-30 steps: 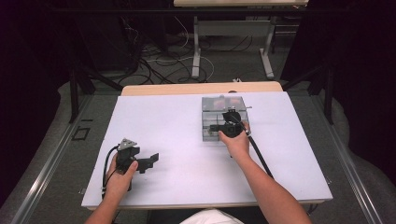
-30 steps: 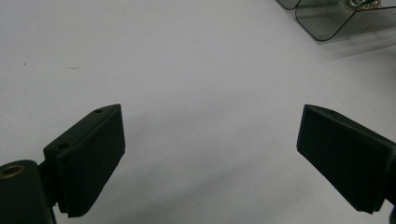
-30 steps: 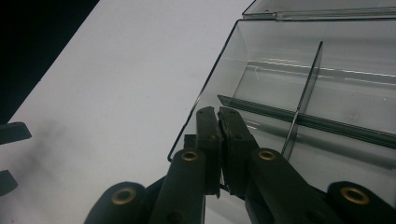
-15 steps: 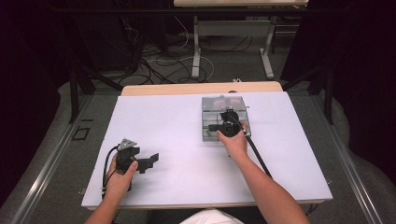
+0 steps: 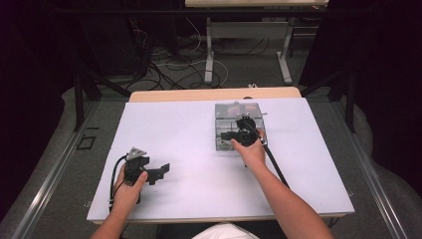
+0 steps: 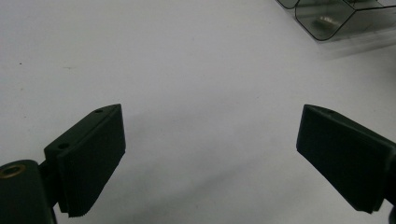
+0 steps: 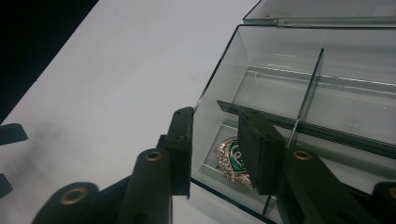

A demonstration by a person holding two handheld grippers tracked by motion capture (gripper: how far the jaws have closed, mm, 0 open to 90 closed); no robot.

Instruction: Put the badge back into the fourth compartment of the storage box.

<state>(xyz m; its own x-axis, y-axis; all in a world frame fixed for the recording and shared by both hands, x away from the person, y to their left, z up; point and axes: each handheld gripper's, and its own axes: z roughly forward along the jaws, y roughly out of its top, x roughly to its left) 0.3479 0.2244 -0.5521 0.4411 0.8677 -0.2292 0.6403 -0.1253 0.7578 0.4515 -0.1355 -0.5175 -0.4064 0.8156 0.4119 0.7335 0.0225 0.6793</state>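
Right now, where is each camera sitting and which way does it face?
High view: above the person's side, looking forward and down on the white table; both forearms, left gripper, right gripper.
Left gripper view: rides that gripper, looking along its open jaws across the table.
Right gripper view: rides that gripper, facing the clear box; its jaws straddle the wall, a badge inside.
All three share the clear box.

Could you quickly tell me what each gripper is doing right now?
Left gripper: open, nothing between its jaws.
Right gripper: jaws just opening, straddling the wall of the clear box above a green-and-silver brooch, gripping nothing.
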